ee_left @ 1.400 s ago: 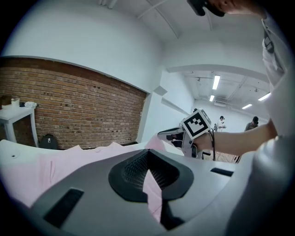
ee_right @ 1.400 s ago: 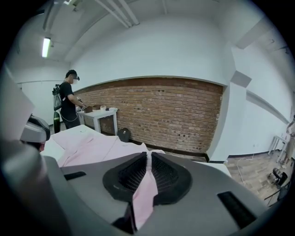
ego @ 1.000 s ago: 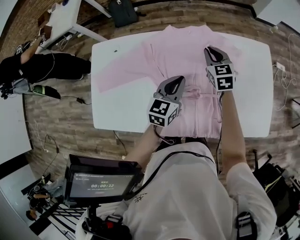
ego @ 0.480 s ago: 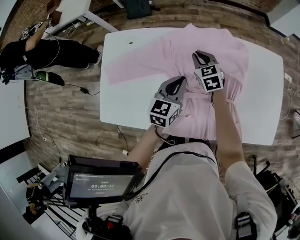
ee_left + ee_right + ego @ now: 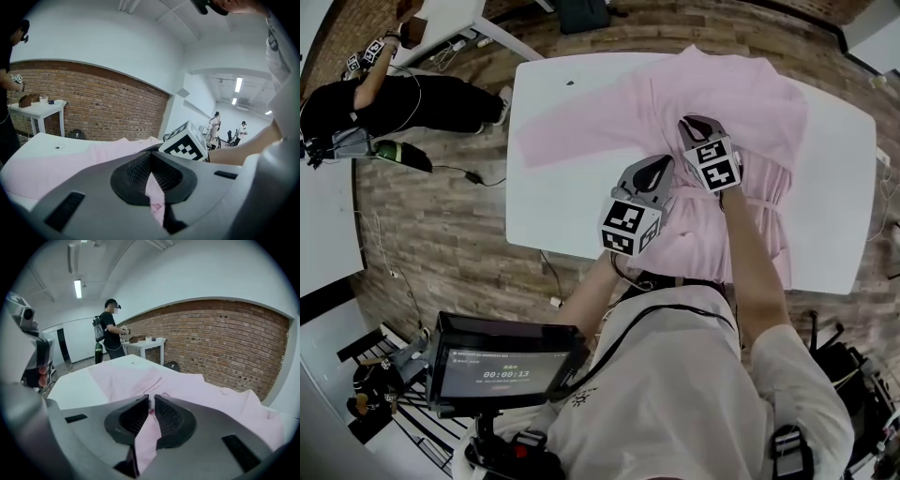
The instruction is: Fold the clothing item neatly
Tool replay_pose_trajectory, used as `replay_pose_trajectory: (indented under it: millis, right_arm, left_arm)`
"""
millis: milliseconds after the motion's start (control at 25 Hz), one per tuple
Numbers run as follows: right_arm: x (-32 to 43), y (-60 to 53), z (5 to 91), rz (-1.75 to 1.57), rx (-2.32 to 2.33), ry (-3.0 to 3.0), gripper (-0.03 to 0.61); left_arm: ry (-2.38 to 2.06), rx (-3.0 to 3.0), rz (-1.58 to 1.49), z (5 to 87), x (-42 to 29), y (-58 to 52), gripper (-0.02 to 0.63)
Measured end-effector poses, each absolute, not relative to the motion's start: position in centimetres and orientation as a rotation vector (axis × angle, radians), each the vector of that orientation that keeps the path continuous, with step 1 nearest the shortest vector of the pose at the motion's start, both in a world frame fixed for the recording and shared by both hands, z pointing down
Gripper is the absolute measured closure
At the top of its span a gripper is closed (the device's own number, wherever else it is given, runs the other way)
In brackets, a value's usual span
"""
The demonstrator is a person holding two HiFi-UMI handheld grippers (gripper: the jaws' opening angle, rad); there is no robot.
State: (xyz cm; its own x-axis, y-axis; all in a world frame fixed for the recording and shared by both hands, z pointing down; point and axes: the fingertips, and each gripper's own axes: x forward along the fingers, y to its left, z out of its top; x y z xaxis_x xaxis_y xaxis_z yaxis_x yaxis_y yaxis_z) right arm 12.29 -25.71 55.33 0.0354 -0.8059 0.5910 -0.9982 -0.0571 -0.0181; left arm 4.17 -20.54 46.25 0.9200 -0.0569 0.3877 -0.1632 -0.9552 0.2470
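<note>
The white table with rounded corners [image 5: 562, 202] is carrying the whole work. The pink long-sleeved garment [image 5: 750, 94] is lying spread over its right part, reaching from the far edge to the near edge. One long sleeve [image 5: 581, 127] is stretching flat toward the left side of the head view.

Both grippers are working over the middle of the garment, quite near each other. The left gripper [image 5: 654, 169] is pressing its jaws fully together, and in the left gripper view a thin fold of the pink cloth is caught between the pads [image 5: 161, 176]. The right gripper [image 5: 694, 125] is keeping its jaws almost together, and they are clamping a narrow fold of the same cloth [image 5: 151, 411].

Several things are probably putting the fold at risk:
- Each pinch is taking only a little fabric, so a quick pull may let the cloth slip out.
- The two holds are sitting close together, so the part outside them is hanging free and may sag, giving a crooked fold line.
- The table looks smooth, so pulling sideways may drag the whole garment, bunching it or moving its near hem over the edge.
</note>
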Motion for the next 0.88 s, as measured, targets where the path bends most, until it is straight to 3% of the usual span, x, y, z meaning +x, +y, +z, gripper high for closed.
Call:
replay_pose_trajectory:
  millis: [80,160,280,800,880]
  right_arm:
    - [11.0,-25.9,56.5,0.653,1.854,-1.854,0.537]
    - [10.0,-25.9,57.3,0.657,1.803,-1.883,0.457]
    - [9.5,-25.4,57.6,0.675,1.782,-1.913,0.408]
    - [19.6,-15.3,56.0,0.713,1.968,-1.704,0.407]
    - [21.1,-13.8,56.0,0.711,1.988,-1.675,0.407]
  left_arm:
    - [-0.160,2.799,0.561,46.4,4.1,-20.6,0.612]
    - [-0.154,2.790,0.563,46.5,4.0,-20.7,0.612]
    - [-0.147,2.789,0.562,46.9,4.3,-20.6,0.612]
    - [-0.108,2.898,0.696,50.9,11.4,-20.0,0.612]
    - [-0.088,2.950,0.755,51.6,13.3,-20.5,0.586]
